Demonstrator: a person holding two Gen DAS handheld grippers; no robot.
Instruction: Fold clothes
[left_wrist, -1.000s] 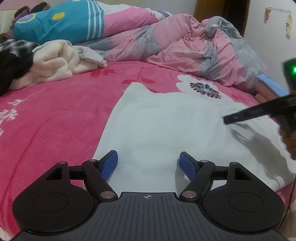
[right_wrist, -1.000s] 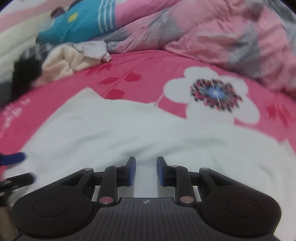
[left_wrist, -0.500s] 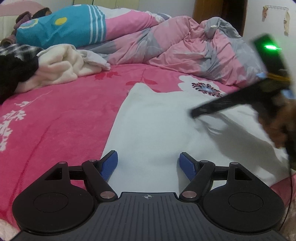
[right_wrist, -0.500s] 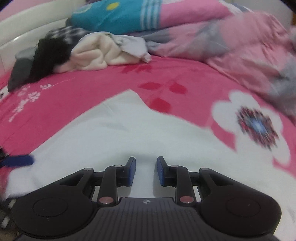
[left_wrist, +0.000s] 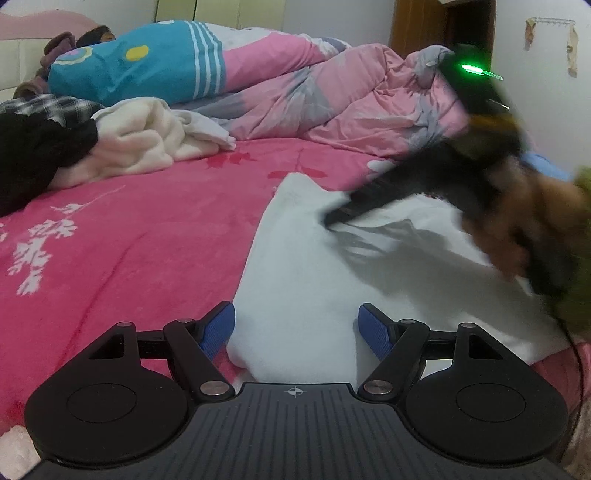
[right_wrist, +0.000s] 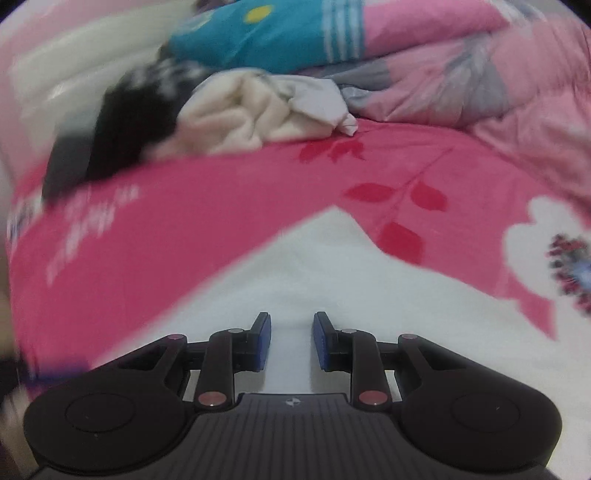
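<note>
A white garment (left_wrist: 306, 266) lies spread flat on the pink bedspread (left_wrist: 147, 236), one pointed corner toward the heaped quilt (left_wrist: 332, 107). The left gripper (left_wrist: 295, 326) sits over the garment's near edge with its jaws wide apart and nothing between the blue pads. The right gripper (right_wrist: 291, 341) hangs over the middle of the cloth, jaws narrowed to a small gap with only the flat white fabric showing through it (no fold looks pinched). From the left camera it appears blurred, held by a hand (left_wrist: 517, 229). A cream towel (left_wrist: 147, 140) lies well apart, beside dark clothes (left_wrist: 33, 155).
</note>
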